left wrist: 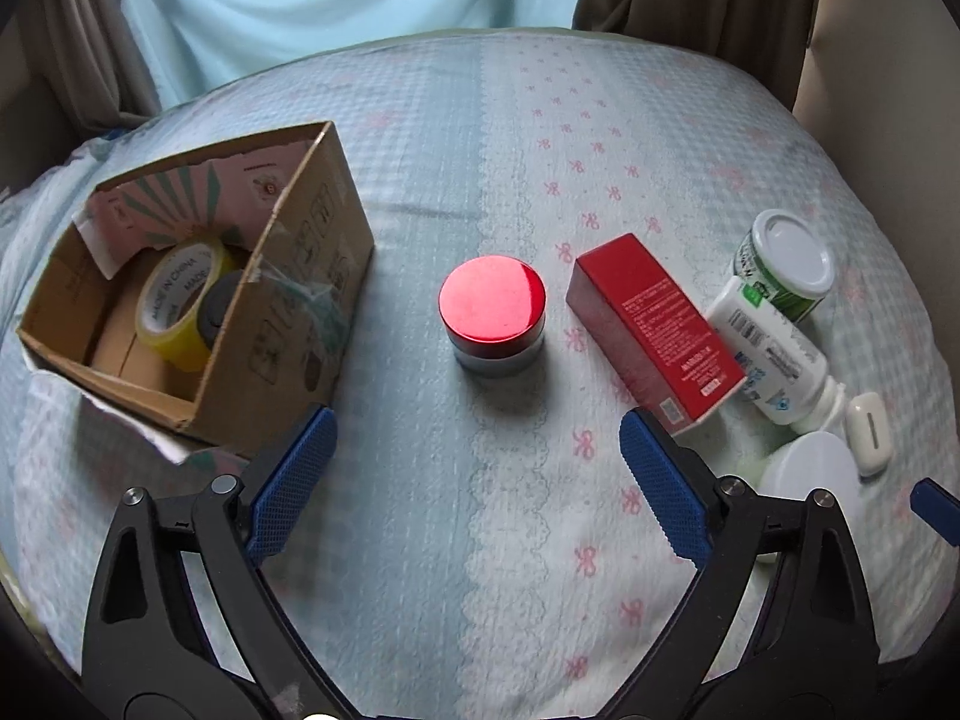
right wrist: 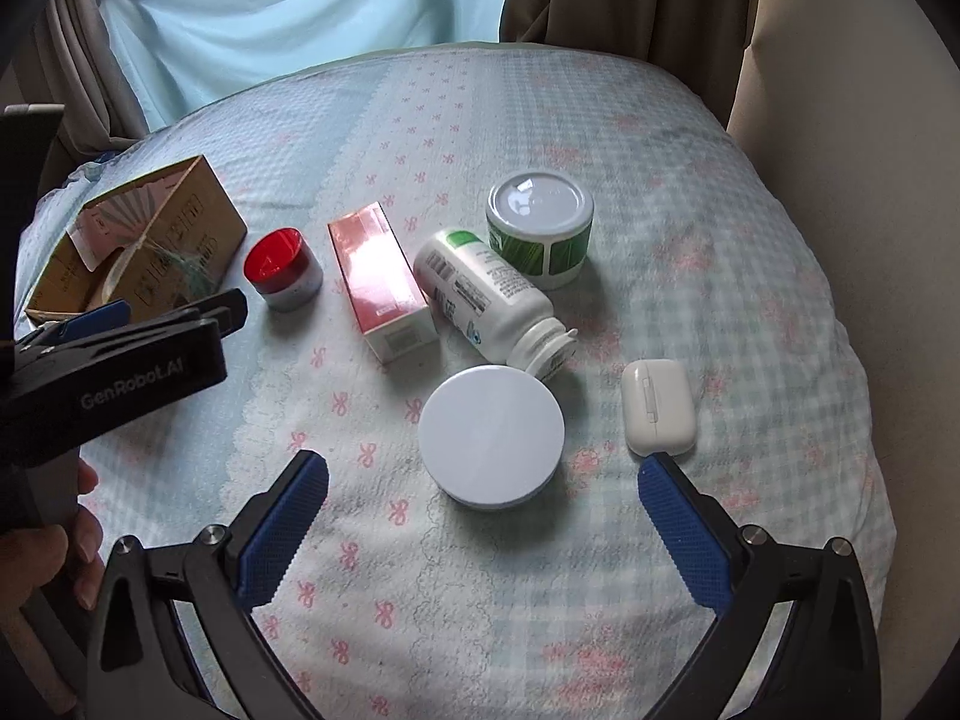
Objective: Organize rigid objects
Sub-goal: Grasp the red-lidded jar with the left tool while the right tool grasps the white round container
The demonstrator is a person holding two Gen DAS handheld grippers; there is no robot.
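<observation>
My left claw (left wrist: 477,468) hung spread wide, the red-lidded jar (left wrist: 492,312) dead ahead, cardboard box (left wrist: 198,294) off its left finger, red carton (left wrist: 654,324) crowding the right. My right claw (right wrist: 483,504) gaped too, white round lid (right wrist: 491,435) between its fingers, earbud case (right wrist: 658,407) beside the right tip.

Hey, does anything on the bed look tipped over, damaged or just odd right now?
Yes. The white pill bottle lies on its side, leaning against the red carton. The cardboard box has torn, ragged flaps. Nothing looks spilled.
</observation>
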